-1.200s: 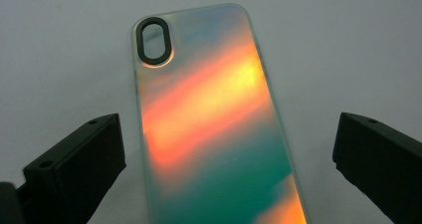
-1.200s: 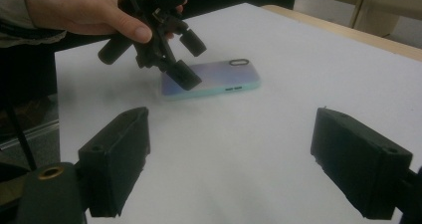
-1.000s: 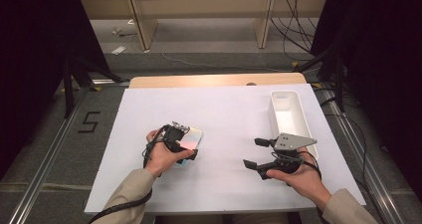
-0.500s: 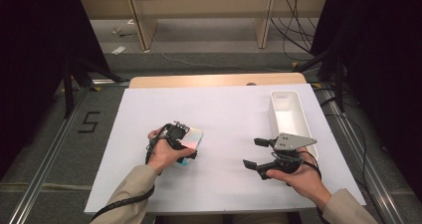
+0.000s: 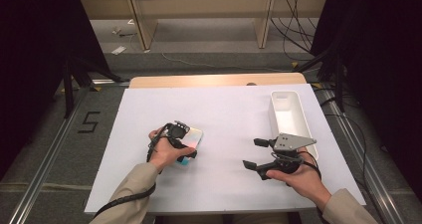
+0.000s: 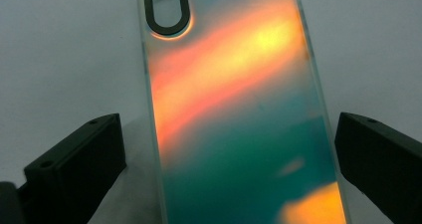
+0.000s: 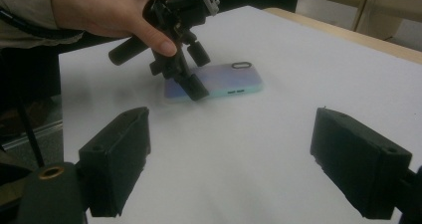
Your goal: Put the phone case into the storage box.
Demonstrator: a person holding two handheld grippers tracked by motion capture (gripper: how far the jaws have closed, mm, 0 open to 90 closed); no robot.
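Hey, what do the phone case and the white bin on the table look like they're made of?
Phone case: looks like glossy plastic with an iridescent film, shifting orange to teal, and a clear rim at its edges. White bin: probably moulded plastic, smooth and matte, with thin even walls and rounded corners.

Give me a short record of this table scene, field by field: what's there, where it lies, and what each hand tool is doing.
surface: white table
main thing: phone case, iridescent orange and teal, lying flat, oval camera cutout at its far end
left gripper: over the phone case, jaws open, one on each side of it, not pressing it
right gripper: jaws open, nothing between them, pointed toward the phone case
white bin: long and narrow, at the table's right side, looks empty
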